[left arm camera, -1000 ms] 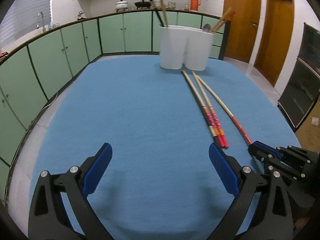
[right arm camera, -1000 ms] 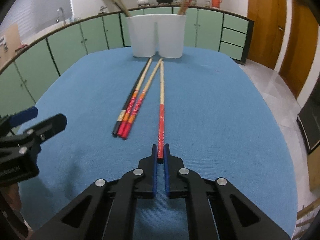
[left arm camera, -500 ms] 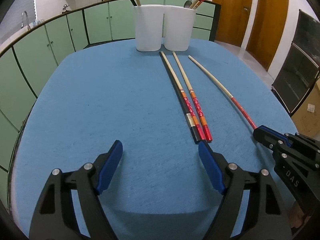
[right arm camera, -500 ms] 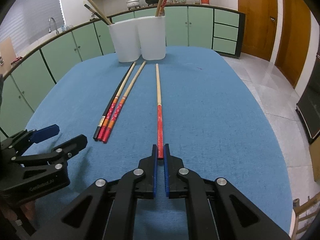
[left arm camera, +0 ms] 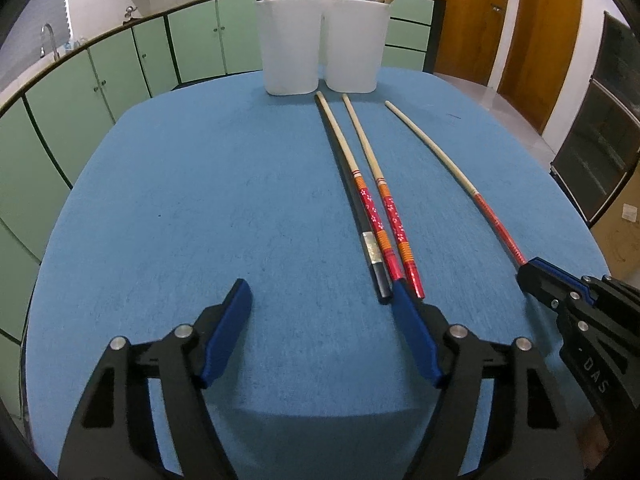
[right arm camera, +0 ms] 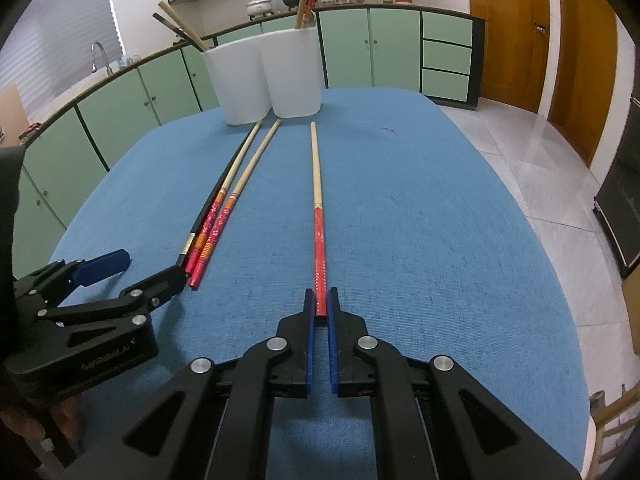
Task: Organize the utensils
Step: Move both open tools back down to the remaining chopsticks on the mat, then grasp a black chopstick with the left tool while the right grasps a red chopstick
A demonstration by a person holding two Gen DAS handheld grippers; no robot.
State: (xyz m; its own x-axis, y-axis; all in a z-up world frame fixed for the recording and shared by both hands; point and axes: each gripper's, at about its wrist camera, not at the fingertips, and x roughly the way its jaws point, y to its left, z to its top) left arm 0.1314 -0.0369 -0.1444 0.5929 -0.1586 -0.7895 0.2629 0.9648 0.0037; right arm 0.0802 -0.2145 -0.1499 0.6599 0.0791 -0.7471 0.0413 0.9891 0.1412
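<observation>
Three chopsticks (left arm camera: 374, 208), one black and two with red patterned handles, lie side by side on the blue table (left arm camera: 180, 200). They point at a white two-cup holder (left arm camera: 320, 40) with utensils in it. My left gripper (left arm camera: 320, 286) hovers at their near ends, its jaws closing. Its right fingertip (left arm camera: 400, 294) overlaps the red handle ends, and no pad presses on anything. A fourth chopstick (right arm camera: 316, 184) with a red handle lies apart on the right. My right gripper (right arm camera: 320, 294) is shut on its handle end, low over the cloth. The right wrist view shows the left gripper (right arm camera: 150, 268) beside the trio (right arm camera: 218, 208).
Green cabinets and a counter with pots (right arm camera: 260, 6) curve behind the table. Wooden doors (left arm camera: 540, 20) stand at the right, with tiled floor (right arm camera: 520, 140) past the table's right edge. A sink tap (right arm camera: 96, 54) is at the far left.
My left gripper has shifted toward the three chopsticks and dipped lower, and its jaws have narrowed. The right gripper keeps its grip on the single chopstick and has hardly moved.
</observation>
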